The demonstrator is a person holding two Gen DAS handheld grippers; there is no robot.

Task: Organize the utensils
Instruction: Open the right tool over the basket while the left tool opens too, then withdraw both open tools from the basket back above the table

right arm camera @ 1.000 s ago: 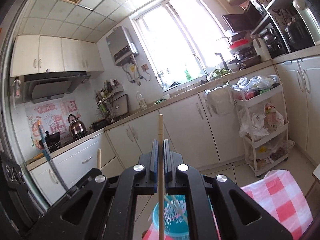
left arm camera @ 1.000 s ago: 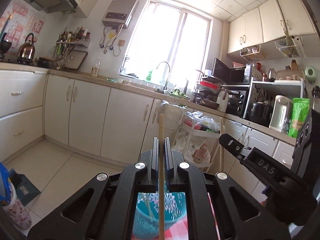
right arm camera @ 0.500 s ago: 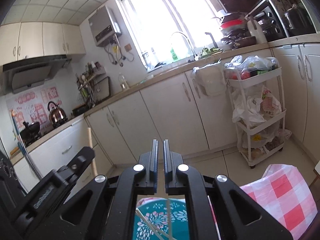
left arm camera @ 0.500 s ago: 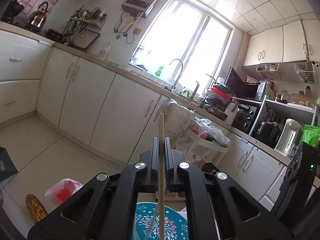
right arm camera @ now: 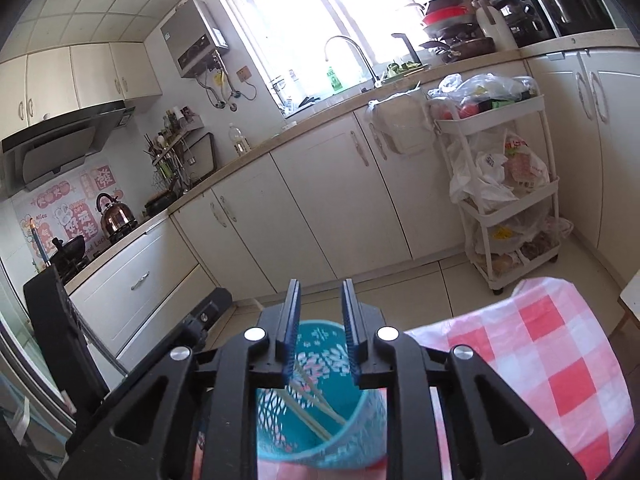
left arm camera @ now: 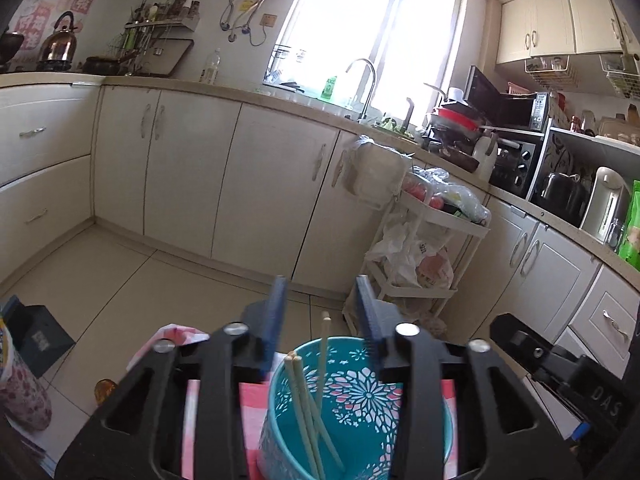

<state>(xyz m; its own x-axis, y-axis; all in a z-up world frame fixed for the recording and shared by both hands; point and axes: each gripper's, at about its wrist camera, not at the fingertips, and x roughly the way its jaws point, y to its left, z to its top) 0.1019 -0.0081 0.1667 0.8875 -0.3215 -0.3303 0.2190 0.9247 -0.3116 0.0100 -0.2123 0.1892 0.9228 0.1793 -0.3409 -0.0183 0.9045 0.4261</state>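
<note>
A teal perforated utensil holder [left arm camera: 352, 412] stands on a red-and-white checked cloth [right arm camera: 536, 364]. Pale chopsticks [left arm camera: 308, 404] lean inside it. My left gripper [left arm camera: 322, 300] is open and empty, directly above the holder's rim. The holder also shows in the right wrist view [right arm camera: 320, 412], with chopsticks [right arm camera: 312, 404] crossing inside. My right gripper [right arm camera: 319, 304] is open and empty just above it. The right gripper's body [left arm camera: 560, 364] shows at the right of the left wrist view, and the left gripper's body [right arm camera: 132, 344] shows at the left of the right wrist view.
White kitchen cabinets [left arm camera: 224, 184] run along the far walls. A white trolley [right arm camera: 504, 184] stuffed with bags stands by the cabinets. A dark box [left arm camera: 36, 336] and a patterned container [left arm camera: 20, 396] sit at the left on the floor side.
Both grippers held a chopstick one second ago. The right opened first, then the left; the chopsticks now lie in the teal holder. Both cameras tilted downward over it.
</note>
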